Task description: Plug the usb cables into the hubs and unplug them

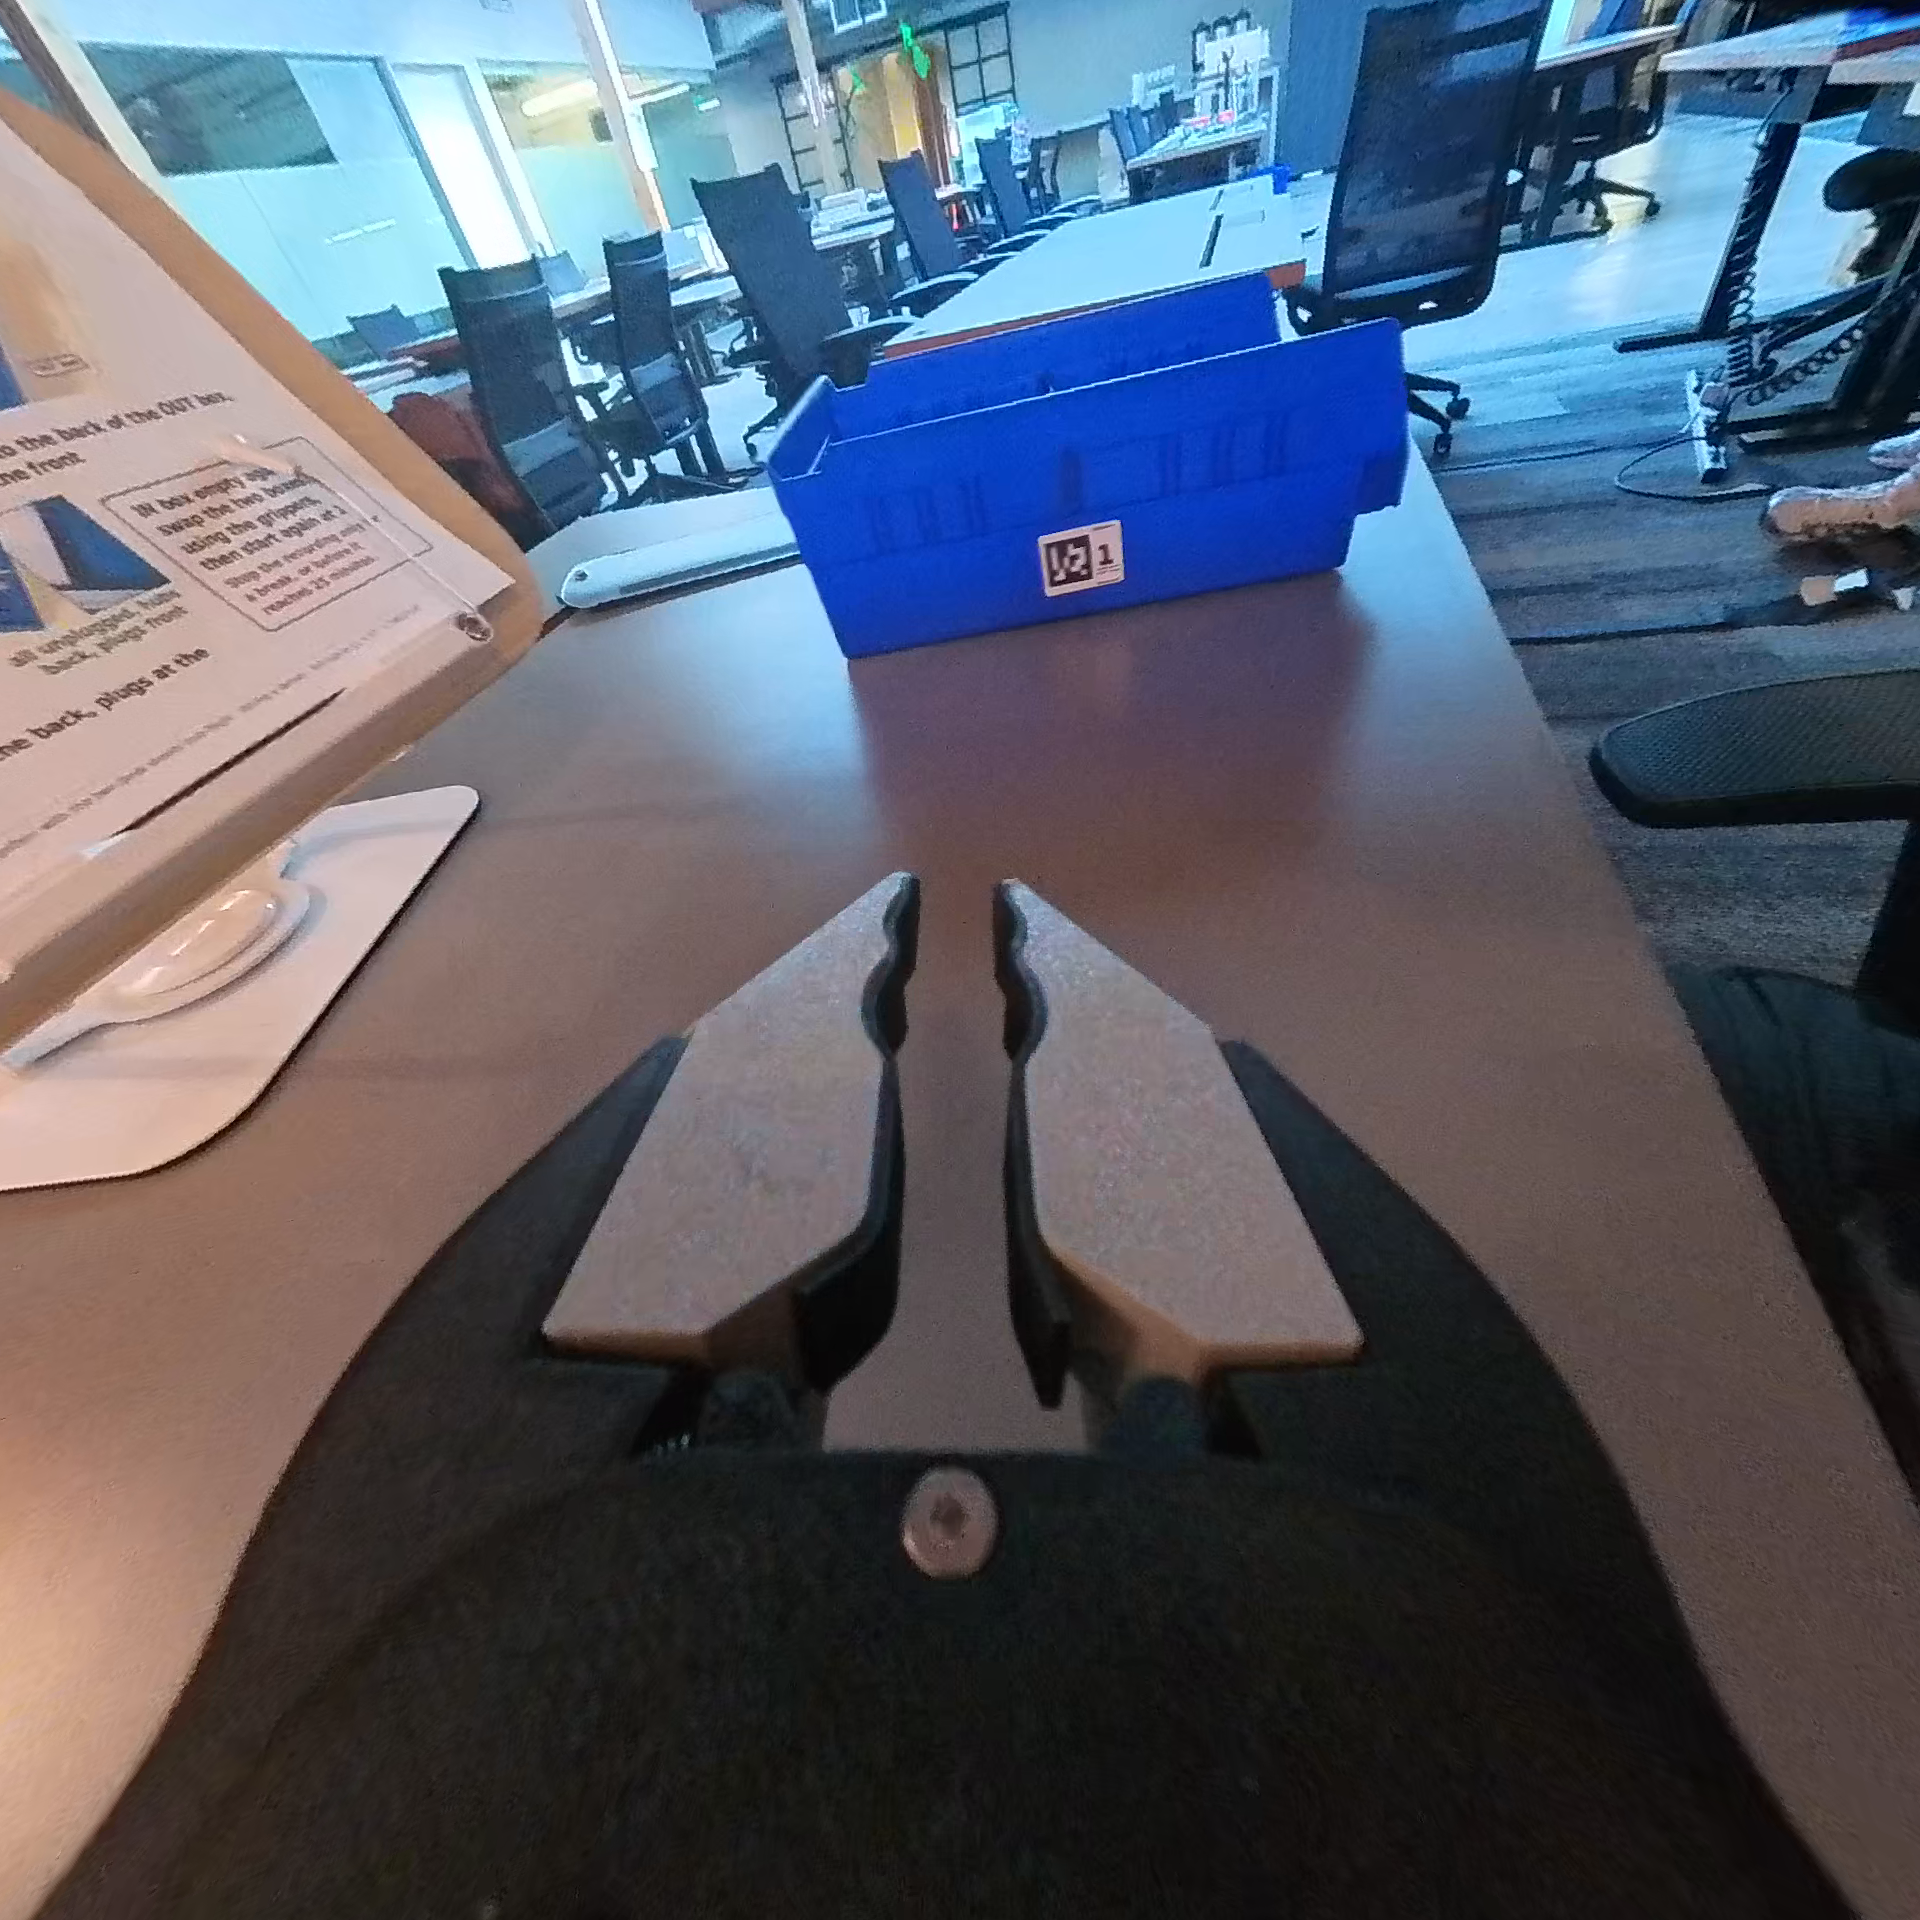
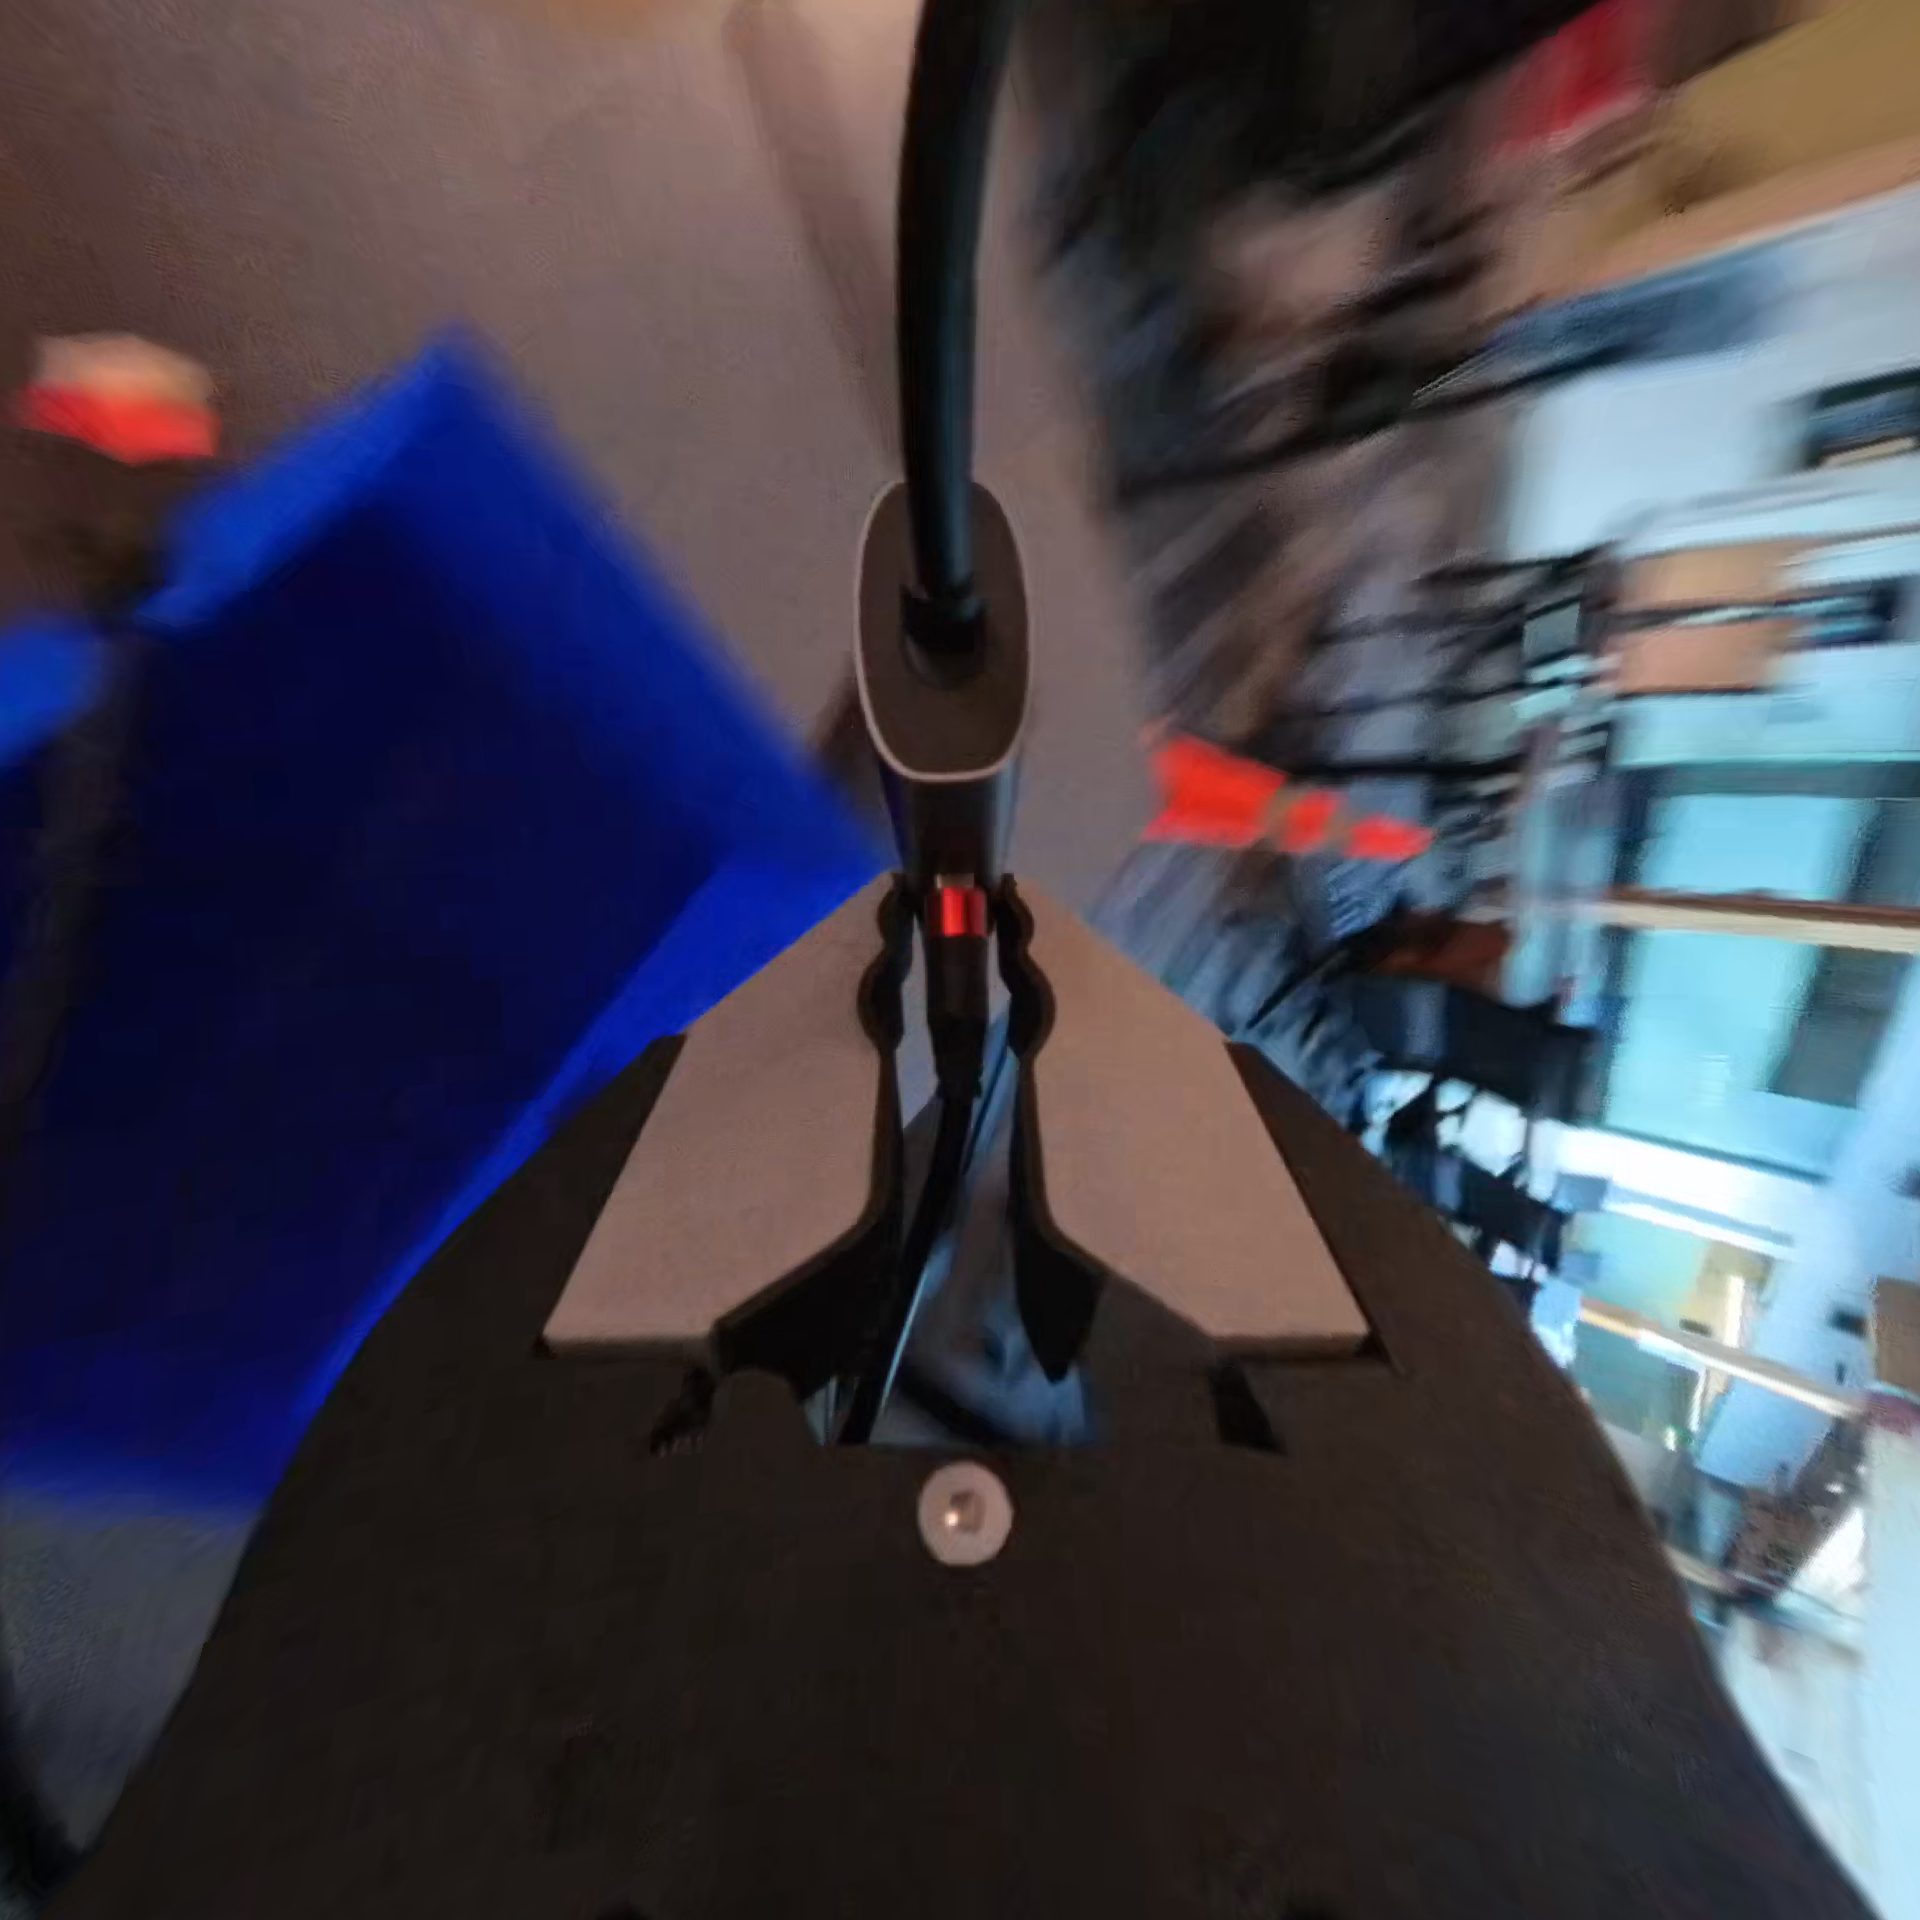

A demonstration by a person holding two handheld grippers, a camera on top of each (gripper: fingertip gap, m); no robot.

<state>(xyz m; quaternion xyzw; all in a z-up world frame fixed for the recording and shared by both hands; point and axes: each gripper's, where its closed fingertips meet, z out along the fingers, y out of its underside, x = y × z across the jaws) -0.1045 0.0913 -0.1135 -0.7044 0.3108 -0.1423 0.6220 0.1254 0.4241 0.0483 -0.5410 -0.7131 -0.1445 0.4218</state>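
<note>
While my left gripper (image 1: 956,904) waited slightly spread and empty over the desk (image 1: 1195,790), my right gripper (image 2: 956,914) pinched the cable plug (image 2: 954,920) at centre frame, the hub (image 2: 940,644) hanging from it, ready for unplugging.

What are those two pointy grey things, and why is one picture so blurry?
They are the fingers of grabbing tools that a person holds, one in each hand, with a camera on each looking along the fingers. The left gripper holds nothing, its fingers a little apart, over a brown table with a blue bin and a sign on a stand. The right gripper pinches a cable plug with a red ring, pushed into a grey hub. That picture looks smeared, probably because the tool is moving fast.
</note>
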